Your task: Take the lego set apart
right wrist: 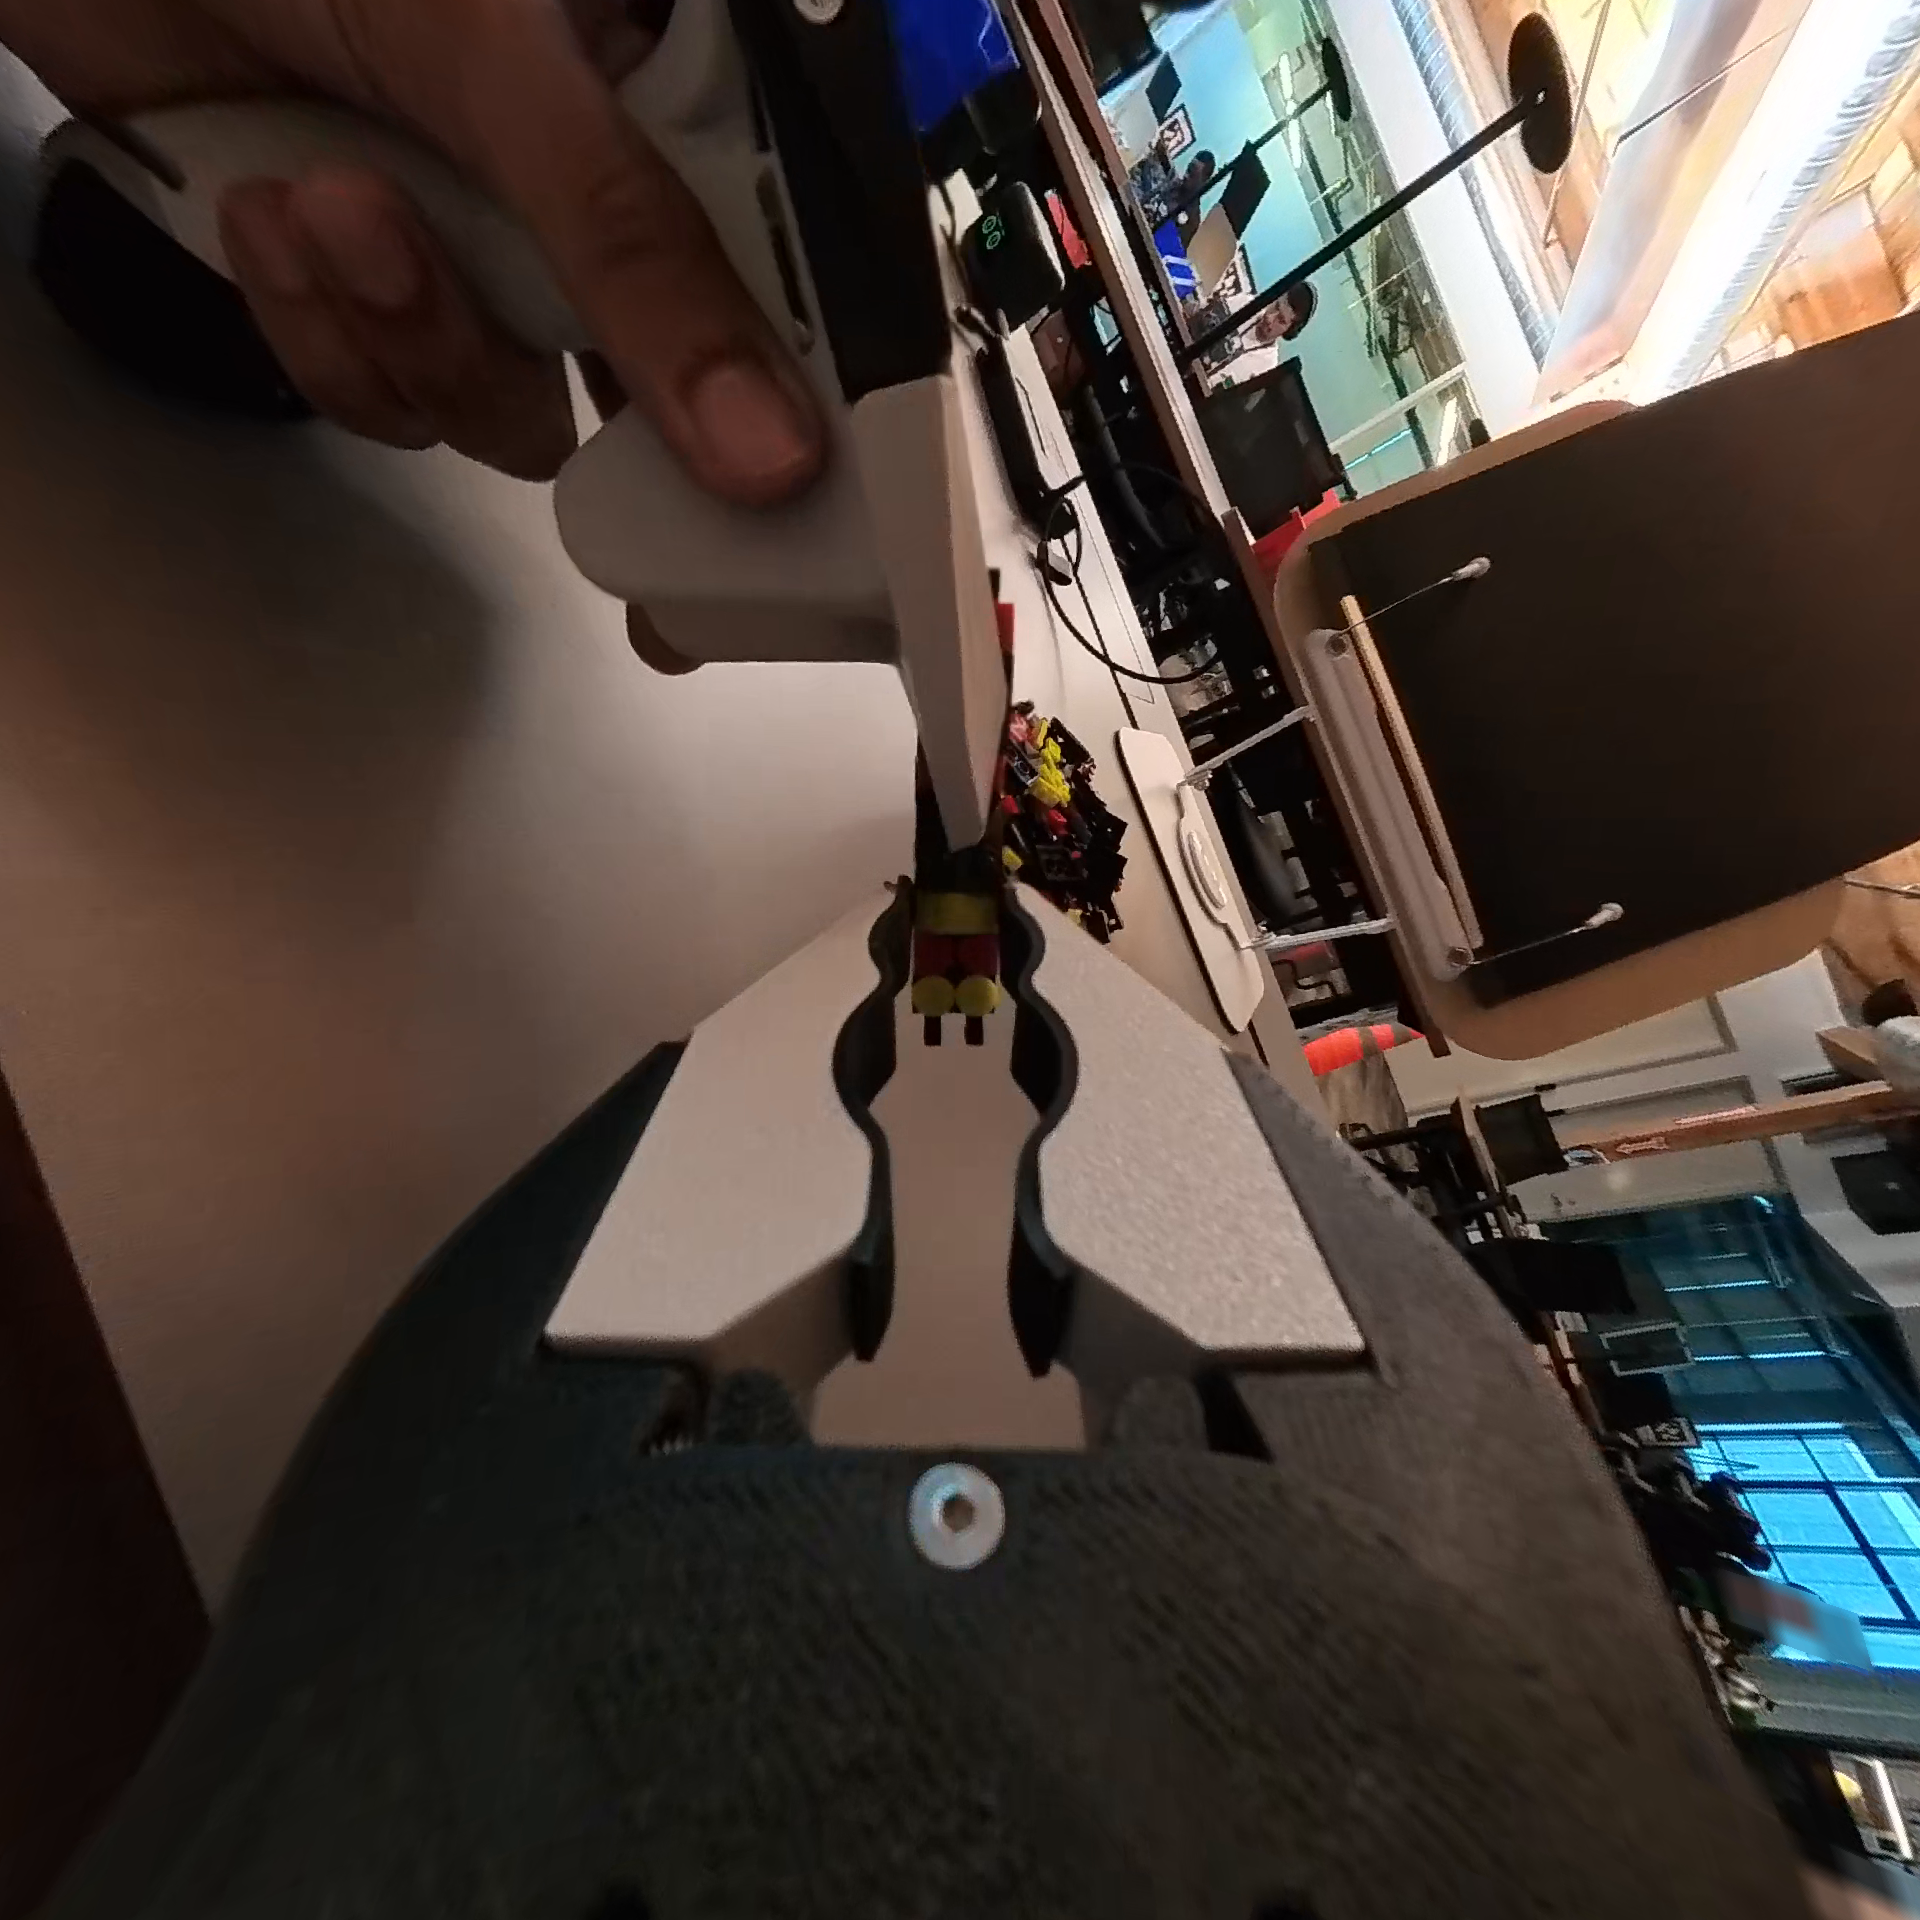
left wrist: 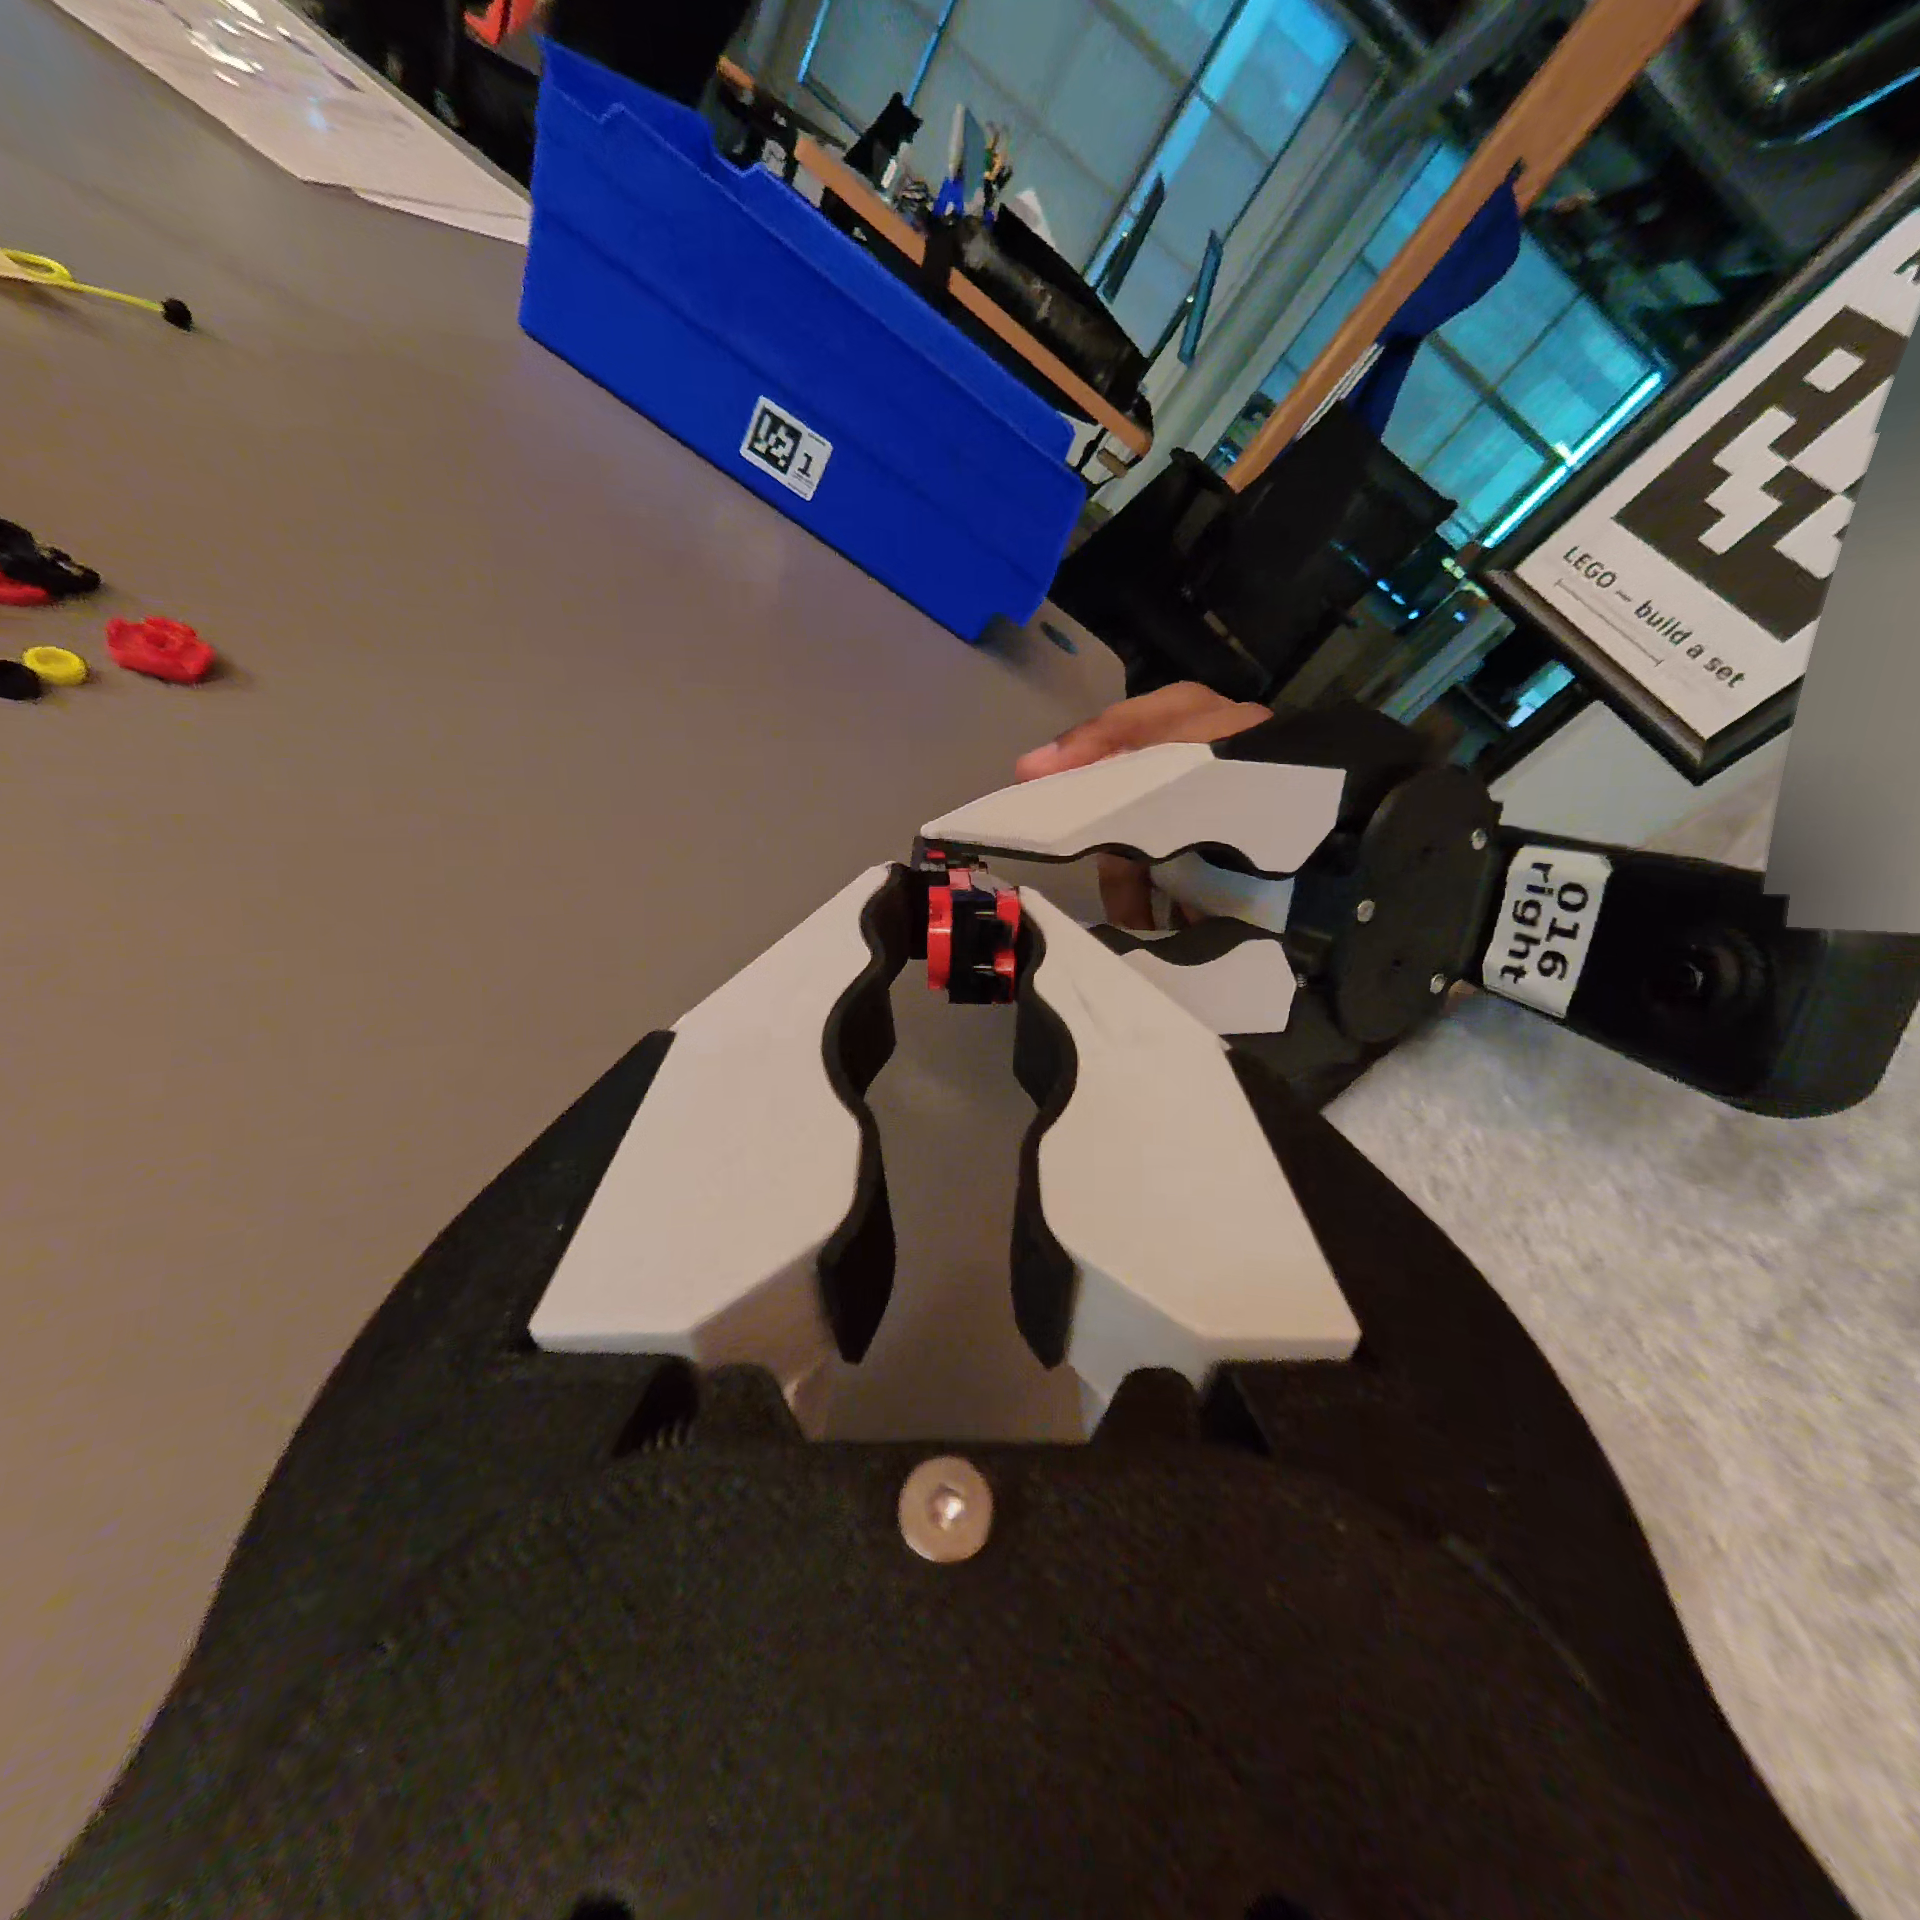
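Note:
A small lego assembly [left wrist: 971, 940] of red and black pieces is held above the grey table [left wrist: 468, 831]. In the right wrist view it shows yellow, red and black parts [right wrist: 956, 961]. My left gripper [left wrist: 956, 883] is shut on it near its fingertips. My right gripper [left wrist: 935, 847] comes in from the right and is shut on the same assembly at its far end. In the right wrist view my right gripper [right wrist: 956, 914] pinches the assembly, and the left gripper [right wrist: 961, 847] reaches down onto it from above with a hand [right wrist: 520, 208] on its handle.
Loose pieces lie at the left: a red one [left wrist: 159, 649], a yellow round one [left wrist: 54, 665] and black ones [left wrist: 42, 566]. A blue bin [left wrist: 790, 343] stands at the back. A pile of lego pieces [right wrist: 1060, 821] lies beyond the grippers. A framed sign [left wrist: 1766, 468] stands at the right. Less than 4 cm separates the two grippers' tips.

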Available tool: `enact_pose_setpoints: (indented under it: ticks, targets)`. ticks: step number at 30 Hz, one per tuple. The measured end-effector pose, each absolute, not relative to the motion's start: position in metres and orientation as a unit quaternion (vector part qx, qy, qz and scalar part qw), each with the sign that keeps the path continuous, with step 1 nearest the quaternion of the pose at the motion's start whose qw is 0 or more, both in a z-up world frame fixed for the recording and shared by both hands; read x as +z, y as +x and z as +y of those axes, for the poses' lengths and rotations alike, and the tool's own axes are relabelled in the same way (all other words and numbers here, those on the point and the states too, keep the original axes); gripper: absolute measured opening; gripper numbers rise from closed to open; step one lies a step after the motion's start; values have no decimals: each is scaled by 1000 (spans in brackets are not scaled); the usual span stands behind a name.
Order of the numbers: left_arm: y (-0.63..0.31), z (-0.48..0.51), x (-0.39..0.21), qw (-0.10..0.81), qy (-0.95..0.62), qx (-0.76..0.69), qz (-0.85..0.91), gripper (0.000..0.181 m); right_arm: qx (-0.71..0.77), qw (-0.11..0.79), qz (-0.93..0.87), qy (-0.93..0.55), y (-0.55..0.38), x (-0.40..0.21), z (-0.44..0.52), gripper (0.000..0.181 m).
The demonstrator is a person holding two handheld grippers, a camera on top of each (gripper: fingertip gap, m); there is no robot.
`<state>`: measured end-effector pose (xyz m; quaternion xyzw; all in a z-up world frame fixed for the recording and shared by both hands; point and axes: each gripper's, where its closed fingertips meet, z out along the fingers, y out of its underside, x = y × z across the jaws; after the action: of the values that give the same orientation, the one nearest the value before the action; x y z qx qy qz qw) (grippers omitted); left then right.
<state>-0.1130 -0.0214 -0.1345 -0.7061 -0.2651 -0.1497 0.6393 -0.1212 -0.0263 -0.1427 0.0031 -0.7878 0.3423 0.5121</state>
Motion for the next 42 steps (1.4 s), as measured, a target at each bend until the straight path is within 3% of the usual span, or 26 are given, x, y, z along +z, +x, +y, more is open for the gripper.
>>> enact_pose_setpoints:
  ticks: [4,6,8,36,42]
  targets:
    - [-110,-20,-135,635,-704,-179,-263,16,333,513,-792,7,-121,-143,-26,14]
    - [-107,-15,-141,621,-707,-202,-270,27,342,512,-788,11,-118,-140,-31,14]
    - [-108,-13,-137,634,-691,-210,-277,15,337,512,-790,12,-118,-140,-33,14]
    - [-107,-22,-140,616,-721,-194,-252,13,339,491,-802,16,-116,-150,-29,14]
    - [-109,-18,-139,613,-743,-120,-243,13,328,486,-810,-5,-118,-149,-25,14]
